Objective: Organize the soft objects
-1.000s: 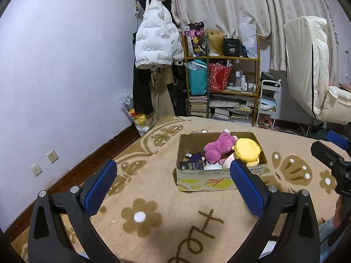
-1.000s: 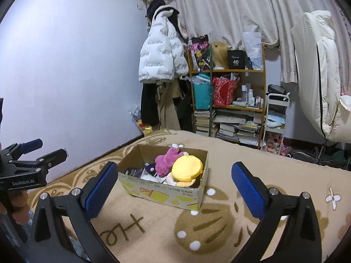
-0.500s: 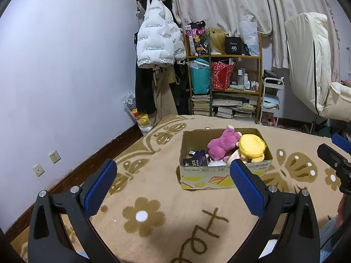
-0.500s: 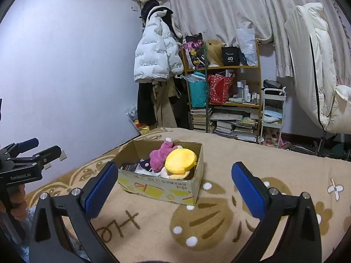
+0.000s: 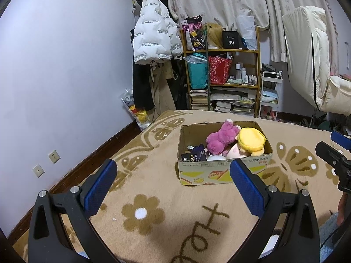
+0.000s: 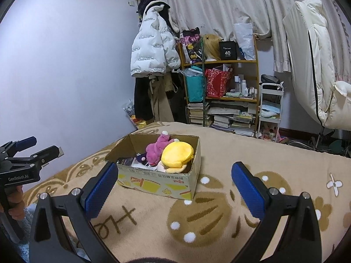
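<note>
A cardboard box [image 5: 219, 172] stands on the beige flower-patterned blanket [image 5: 153, 197]. It holds a pink plush [image 5: 221, 139], a yellow-capped plush [image 5: 251, 140], a dark blue item and a small white item. The box also shows in the right wrist view [image 6: 158, 180] with the pink plush [image 6: 156, 146] and yellow plush [image 6: 176, 155]. My left gripper [image 5: 173, 186] is open and empty, in front of the box. My right gripper [image 6: 174, 189] is open and empty, in front of the box and a little to its right.
A shelf [image 5: 221, 74] full of books, bags and bottles stands behind the bed. A white puffer jacket [image 5: 155, 37] hangs by the wall. A cream chair [image 5: 316, 70] is at the right. A small white cart [image 6: 269, 107] stands beside the shelf.
Both views have shifted slightly: the box sits a little lower in frame and farther right in the left wrist view, farther left in the right. Both grippers stay open and empty.
</note>
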A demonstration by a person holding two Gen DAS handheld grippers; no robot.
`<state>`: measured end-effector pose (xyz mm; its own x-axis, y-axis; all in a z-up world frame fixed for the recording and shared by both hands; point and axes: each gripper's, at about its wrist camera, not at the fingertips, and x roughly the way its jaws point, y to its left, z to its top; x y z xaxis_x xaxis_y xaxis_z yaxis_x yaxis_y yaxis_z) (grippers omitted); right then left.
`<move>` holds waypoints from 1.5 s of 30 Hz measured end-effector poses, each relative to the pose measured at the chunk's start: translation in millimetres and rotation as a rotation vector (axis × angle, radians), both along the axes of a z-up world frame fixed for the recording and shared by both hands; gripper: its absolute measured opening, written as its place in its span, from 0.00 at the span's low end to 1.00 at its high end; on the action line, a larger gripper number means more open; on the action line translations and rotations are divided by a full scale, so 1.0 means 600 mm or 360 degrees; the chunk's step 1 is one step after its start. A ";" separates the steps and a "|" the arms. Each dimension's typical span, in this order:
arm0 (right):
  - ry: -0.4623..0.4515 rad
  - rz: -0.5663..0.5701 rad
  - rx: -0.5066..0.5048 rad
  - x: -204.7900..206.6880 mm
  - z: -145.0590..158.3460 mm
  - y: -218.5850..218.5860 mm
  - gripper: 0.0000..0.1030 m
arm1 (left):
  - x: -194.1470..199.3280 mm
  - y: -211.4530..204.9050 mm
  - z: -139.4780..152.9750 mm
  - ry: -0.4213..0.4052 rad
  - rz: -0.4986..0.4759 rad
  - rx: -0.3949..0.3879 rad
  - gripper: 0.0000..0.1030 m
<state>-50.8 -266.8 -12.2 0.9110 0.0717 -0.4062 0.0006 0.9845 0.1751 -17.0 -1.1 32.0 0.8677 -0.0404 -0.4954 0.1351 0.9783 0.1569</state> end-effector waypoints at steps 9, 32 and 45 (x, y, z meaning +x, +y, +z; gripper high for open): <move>0.0002 -0.0008 -0.0001 0.001 -0.005 -0.001 1.00 | 0.001 -0.005 -0.007 0.0016 -0.0011 0.0029 0.99; 0.0001 -0.0006 0.0002 0.001 -0.004 -0.004 1.00 | 0.004 -0.011 -0.014 0.0042 -0.0027 0.0044 0.99; 0.0005 -0.0003 -0.0001 0.000 -0.005 -0.008 1.00 | 0.004 -0.008 -0.013 0.0041 -0.0026 0.0045 0.99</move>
